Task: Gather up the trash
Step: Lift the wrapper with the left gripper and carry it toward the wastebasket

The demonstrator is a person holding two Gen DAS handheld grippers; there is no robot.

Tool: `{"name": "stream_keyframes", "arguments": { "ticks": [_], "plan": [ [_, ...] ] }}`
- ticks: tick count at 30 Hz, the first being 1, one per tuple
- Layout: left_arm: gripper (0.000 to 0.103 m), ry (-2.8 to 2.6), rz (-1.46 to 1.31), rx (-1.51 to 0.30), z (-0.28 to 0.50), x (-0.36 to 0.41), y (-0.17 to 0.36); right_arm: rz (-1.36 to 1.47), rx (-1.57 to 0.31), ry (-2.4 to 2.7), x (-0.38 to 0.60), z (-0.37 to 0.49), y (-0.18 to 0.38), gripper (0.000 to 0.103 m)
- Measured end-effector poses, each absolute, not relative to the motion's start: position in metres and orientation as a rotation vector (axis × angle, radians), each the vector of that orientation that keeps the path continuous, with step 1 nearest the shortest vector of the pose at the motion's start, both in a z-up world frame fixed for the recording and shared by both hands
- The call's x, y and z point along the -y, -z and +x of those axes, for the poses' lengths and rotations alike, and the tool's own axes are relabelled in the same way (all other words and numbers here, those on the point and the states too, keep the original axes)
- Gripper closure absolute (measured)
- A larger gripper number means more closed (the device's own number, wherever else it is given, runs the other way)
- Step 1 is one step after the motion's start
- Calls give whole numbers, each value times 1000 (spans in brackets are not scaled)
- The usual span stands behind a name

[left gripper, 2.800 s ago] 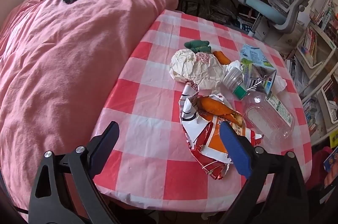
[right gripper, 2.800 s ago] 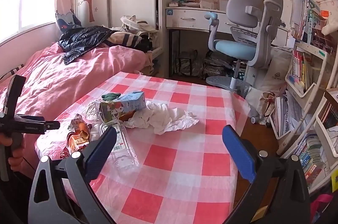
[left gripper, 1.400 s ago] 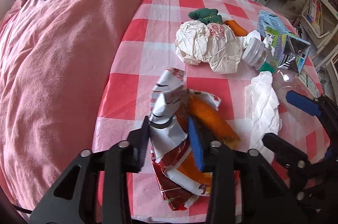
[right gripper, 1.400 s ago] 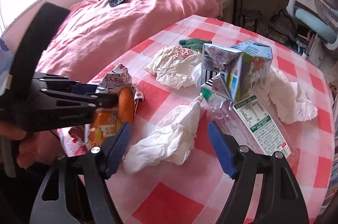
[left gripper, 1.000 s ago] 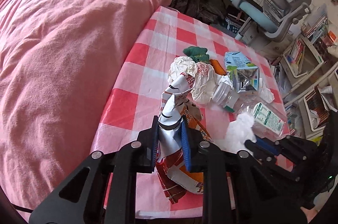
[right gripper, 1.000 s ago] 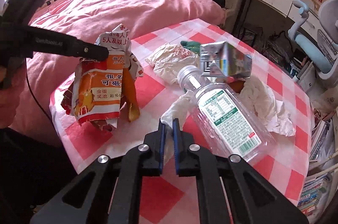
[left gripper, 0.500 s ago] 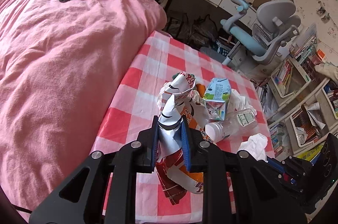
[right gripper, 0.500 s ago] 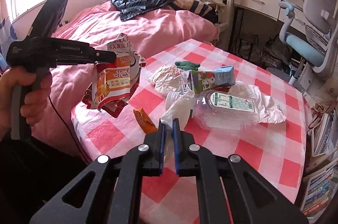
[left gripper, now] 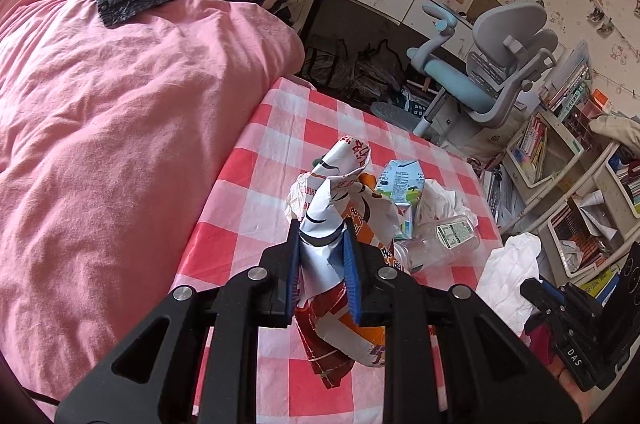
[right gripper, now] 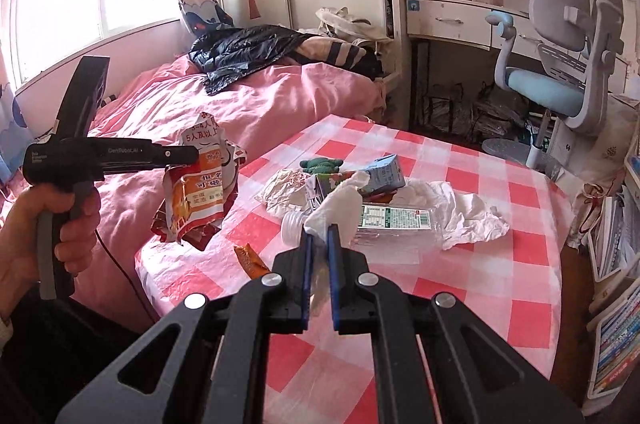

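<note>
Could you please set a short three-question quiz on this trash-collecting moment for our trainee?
1. True or false: the left gripper is shut on the snack wrapper.
2. What does the right gripper hold? A) plastic bottle B) white tissue C) milk carton
3. Fill in: the plastic bottle lies on its ____ on the checked tablecloth.

Key: 1 true. 2 B, the white tissue. 3 side.

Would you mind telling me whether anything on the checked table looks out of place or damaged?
A small orange scrap lies alone near the table edge, apart from the trash pile. The clear bottle lies on its side, seemingly capless.
</note>
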State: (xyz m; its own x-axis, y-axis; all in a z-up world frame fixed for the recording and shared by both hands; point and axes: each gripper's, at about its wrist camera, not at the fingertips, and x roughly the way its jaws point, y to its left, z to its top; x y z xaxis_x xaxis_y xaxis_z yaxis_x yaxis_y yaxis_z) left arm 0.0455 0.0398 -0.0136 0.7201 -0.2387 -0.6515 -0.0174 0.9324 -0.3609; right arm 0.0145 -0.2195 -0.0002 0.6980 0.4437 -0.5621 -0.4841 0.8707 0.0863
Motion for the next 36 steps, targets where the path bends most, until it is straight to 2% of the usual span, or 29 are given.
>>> {"name": "stream_keyframes", "arguments": {
  "ticks": [36],
  "plan": [
    [84, 142, -309, -742, 48, -25, 8, -110, -543, -533, 220, 4, -4, 95]
  ]
}}
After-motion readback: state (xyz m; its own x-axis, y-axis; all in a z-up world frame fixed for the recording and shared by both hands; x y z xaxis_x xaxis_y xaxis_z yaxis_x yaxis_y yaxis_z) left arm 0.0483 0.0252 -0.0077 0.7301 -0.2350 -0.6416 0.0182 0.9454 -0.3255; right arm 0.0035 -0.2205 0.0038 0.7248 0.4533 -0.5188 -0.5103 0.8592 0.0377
